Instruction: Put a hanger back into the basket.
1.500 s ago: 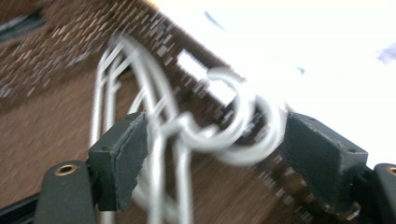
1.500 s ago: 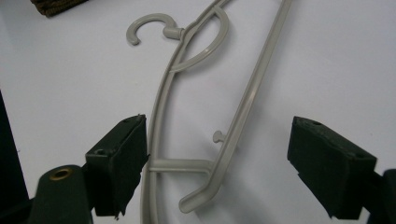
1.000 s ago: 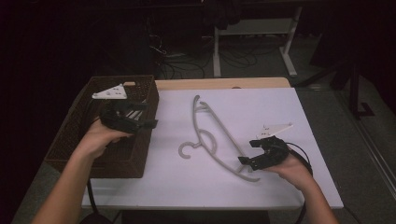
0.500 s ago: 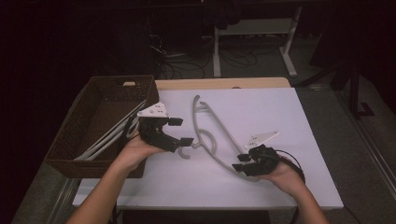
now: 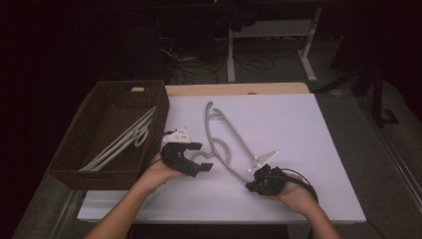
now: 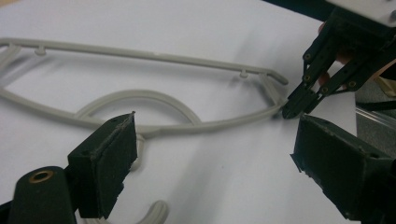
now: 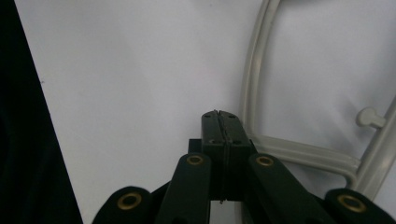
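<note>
**Grey hanger on white table: left jaws wide apart, right jaws pressed together**

A white table top (image 5: 298, 129) is seen in the centre of the high view, with a strip of pale wood along its far edge. The room behind is dark; a metal stand and loose cables are made out on the floor in the upper part of the frame.

At the left of the high view, a brown woven basket (image 5: 79, 149) is set against the table's left edge. Several pale hangers (image 5: 124, 144) lie slanted inside it.

Just right of the basket, the left gripper (image 5: 199, 157) is held low over the table. Its jaws are spread wide, and nothing is gripped. In the left gripper view, the grey hanger (image 6: 154, 100) lies just beyond the two black, blocky, matt pads, with its hook loop nearest to them.

In the centre of the high view, the grey hanger (image 5: 224, 142) lies flat on the table. It is a thin, smooth plastic frame with a curved hook and small pegs on its bar.

At the lower right, the right gripper (image 5: 255, 185) is placed at the hanger's near corner. Its jaws have just been closing and are now pressed together. In the right gripper view, no part of the hanger is seen between the pads; the hanger's corner lies just beside them, to the right.
</note>
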Available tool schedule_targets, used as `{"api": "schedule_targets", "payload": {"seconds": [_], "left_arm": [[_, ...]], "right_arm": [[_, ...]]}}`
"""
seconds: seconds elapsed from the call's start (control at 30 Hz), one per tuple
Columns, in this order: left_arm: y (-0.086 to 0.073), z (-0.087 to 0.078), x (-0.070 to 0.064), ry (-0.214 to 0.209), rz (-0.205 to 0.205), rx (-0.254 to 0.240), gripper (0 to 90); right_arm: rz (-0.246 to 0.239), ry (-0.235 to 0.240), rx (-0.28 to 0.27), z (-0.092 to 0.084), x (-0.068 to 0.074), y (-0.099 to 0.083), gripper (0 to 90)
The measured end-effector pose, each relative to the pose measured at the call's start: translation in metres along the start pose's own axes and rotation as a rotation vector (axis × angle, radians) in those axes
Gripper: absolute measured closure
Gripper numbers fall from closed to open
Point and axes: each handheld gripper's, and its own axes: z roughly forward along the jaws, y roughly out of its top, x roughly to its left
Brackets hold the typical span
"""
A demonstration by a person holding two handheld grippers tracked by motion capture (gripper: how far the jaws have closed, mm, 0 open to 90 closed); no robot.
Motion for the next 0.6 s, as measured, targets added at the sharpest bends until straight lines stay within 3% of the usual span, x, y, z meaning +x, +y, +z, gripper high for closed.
{"api": "schedule_targets", "payload": {"seconds": [0.13,0.23,0.6], "left_arm": [[-0.005,0.003,0.001,0.013,-0.003,0.008,13.4],[-0.007,0.004,0.001,0.017,-0.001,0.013,13.4],[-0.013,0.010,0.003,0.024,-0.003,0.033,13.4]], "right_arm": [[0.003,-0.025,0.007,-0.002,-0.003,-0.003,89.1],[0.031,-0.065,0.007,-0.007,-0.012,-0.009,89.1],[0.173,-0.257,-0.018,-0.029,-0.068,-0.030,89.2]]}}
